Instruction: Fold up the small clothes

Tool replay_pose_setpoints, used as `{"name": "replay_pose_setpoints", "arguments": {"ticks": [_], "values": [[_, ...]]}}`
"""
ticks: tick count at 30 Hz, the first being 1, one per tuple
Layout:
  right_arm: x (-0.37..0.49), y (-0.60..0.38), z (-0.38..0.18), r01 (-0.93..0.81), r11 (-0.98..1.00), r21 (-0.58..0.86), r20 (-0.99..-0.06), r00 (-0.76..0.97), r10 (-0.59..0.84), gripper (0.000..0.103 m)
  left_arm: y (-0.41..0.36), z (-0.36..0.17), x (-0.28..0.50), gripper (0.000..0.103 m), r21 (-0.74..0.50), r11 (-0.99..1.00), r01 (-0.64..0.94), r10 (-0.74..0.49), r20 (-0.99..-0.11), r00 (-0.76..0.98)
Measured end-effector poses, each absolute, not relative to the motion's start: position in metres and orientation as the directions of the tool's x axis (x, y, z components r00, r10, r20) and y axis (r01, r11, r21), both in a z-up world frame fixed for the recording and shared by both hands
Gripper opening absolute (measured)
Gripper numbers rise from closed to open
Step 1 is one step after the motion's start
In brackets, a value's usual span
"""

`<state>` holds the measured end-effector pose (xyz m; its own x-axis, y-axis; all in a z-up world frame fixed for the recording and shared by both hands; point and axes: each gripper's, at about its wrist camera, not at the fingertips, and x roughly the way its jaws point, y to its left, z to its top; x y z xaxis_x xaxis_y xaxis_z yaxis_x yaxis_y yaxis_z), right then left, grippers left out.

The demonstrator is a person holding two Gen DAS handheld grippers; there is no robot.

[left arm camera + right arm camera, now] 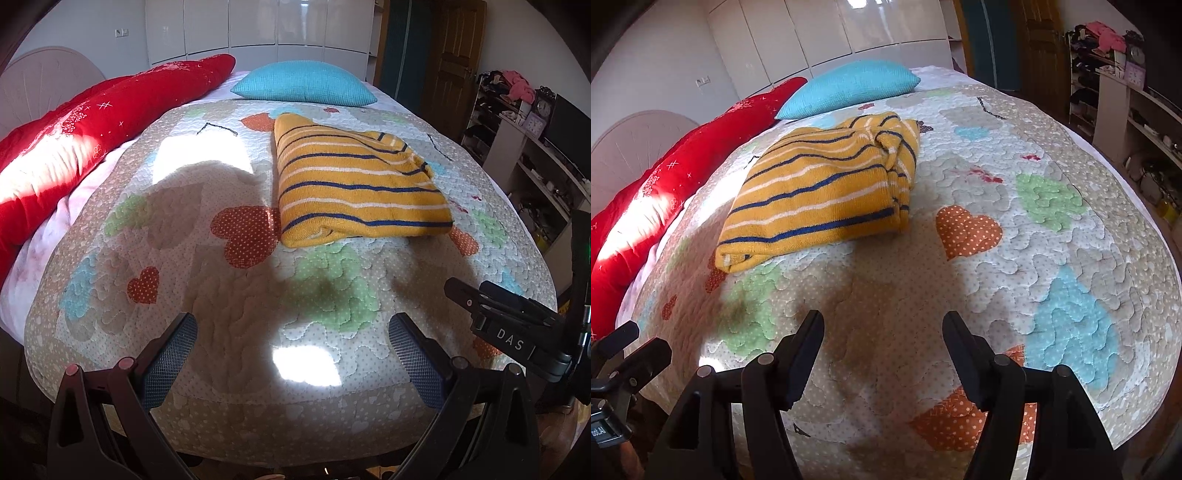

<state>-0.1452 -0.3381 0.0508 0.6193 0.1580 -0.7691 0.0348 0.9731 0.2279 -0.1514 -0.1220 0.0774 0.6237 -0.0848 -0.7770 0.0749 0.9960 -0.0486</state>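
Observation:
A yellow knitted garment with blue and white stripes lies folded into a rough rectangle on the quilted bedspread. It also shows in the right wrist view. My left gripper is open and empty, low over the near part of the bed, well short of the garment. My right gripper is open and empty too, hovering near the bed's front edge, the garment ahead and to its left. The right gripper's body shows at the right edge of the left wrist view.
A turquoise pillow lies at the far end behind the garment. A red duvet runs along the left side. Shelves with clutter stand to the right of the bed. White wardrobe doors line the back wall.

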Motion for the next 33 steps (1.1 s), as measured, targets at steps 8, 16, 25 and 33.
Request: {"name": "replay_pose_setpoints", "arguments": {"ticks": [8, 16, 25, 33], "values": [[-0.146, -0.339, 0.051, 0.041, 0.978, 0.206, -0.771, 0.623, 0.136, 0.074, -0.126, 0.071, -0.151, 0.103, -0.077, 0.993, 0.094, -0.118, -0.793, 0.598], [-0.147, -0.344, 0.049, 0.055, 0.979, 0.197, -0.773, 0.622, 0.121, 0.075, -0.13, 0.067, -0.152, 0.103, -0.086, 0.99, 0.108, -0.133, -0.803, 0.581], [-0.149, -0.343, 0.05, 0.058, 0.983, 0.172, -0.775, 0.625, 0.099, 0.075, -0.132, 0.061, -0.15, 0.103, -0.092, 0.99, 0.108, -0.137, -0.817, 0.561], [-0.151, -0.343, 0.052, 0.06, 0.988, 0.142, -0.772, 0.631, 0.073, 0.076, -0.132, 0.057, -0.148, 0.103, -0.107, 0.988, 0.11, -0.15, -0.827, 0.542]]}}
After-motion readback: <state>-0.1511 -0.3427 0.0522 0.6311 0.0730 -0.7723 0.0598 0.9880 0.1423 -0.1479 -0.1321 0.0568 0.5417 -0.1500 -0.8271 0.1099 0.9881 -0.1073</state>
